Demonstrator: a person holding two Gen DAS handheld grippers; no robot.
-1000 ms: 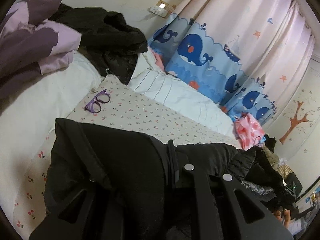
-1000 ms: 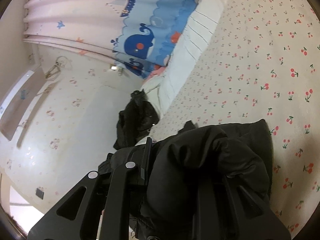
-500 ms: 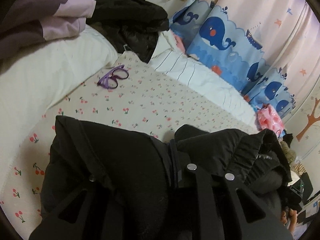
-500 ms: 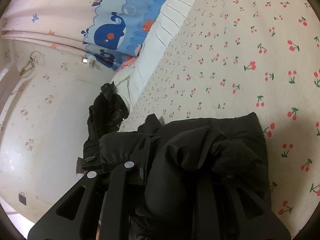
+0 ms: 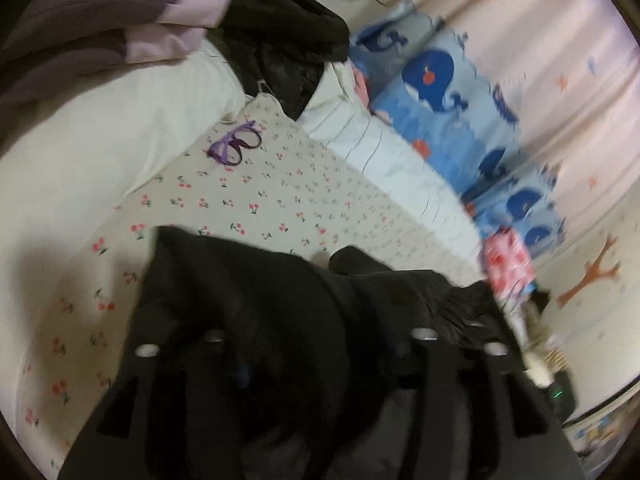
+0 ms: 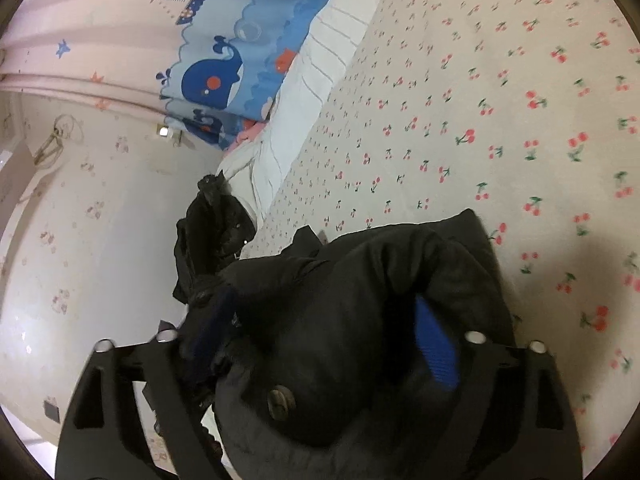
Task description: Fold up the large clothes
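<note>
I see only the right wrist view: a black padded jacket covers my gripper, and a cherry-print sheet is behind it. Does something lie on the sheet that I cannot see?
Observer: Yes. Purple-framed eyeglasses lie on the cherry-print sheet, beyond the black padded jacket.
Operator: Are there other clothes near them?
Observer: A lilac and dark purple garment lies on the white bedding, at the far left of the left wrist view.
Operator: And the left gripper?
Observer: The jacket is draped over the left gripper too. That picture is blurred, so I cannot tell how its jaws stand.
</note>
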